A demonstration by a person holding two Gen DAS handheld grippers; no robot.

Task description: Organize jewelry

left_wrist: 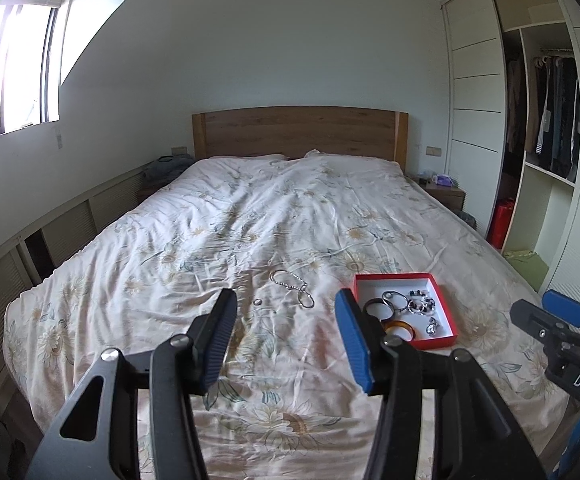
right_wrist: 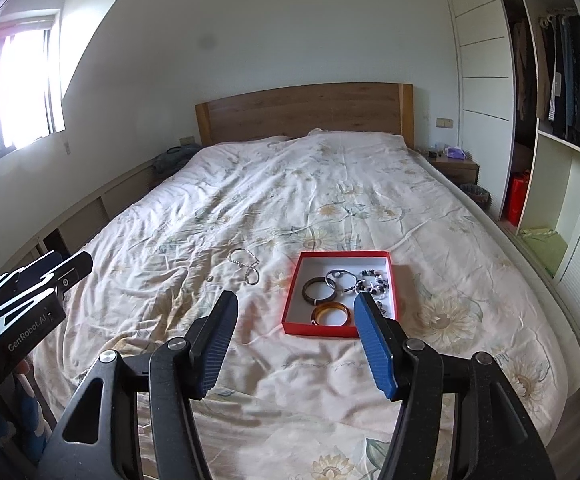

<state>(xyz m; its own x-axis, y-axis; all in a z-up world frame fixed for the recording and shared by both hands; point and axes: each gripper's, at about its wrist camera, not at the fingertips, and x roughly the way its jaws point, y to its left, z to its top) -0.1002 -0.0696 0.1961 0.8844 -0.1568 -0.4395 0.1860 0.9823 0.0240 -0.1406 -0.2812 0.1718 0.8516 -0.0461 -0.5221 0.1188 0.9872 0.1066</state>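
A red box (right_wrist: 290,300) (left_wrist: 448,310) with a white inside lies on the floral bedspread and holds a dark bangle (right_wrist: 317,291), an amber bangle (right_wrist: 331,313), silver rings and beaded bracelets (right_wrist: 372,282). To its left on the cover lie a silver chain (right_wrist: 246,265) (left_wrist: 296,286) and a small ring (right_wrist: 210,279) (left_wrist: 257,302). My left gripper (left_wrist: 285,304) stands open over the cover, nothing between its fingers. My right gripper (right_wrist: 296,304) is open too, empty, held above the box's near edge.
The bed (right_wrist: 330,184) has a wooden headboard (right_wrist: 306,112). A bedside table (right_wrist: 456,168) stands at the right, with an open wardrobe (right_wrist: 550,92) of hanging clothes beyond. A window (left_wrist: 17,64) is on the left wall, above low slatted cabinets (left_wrist: 69,228).
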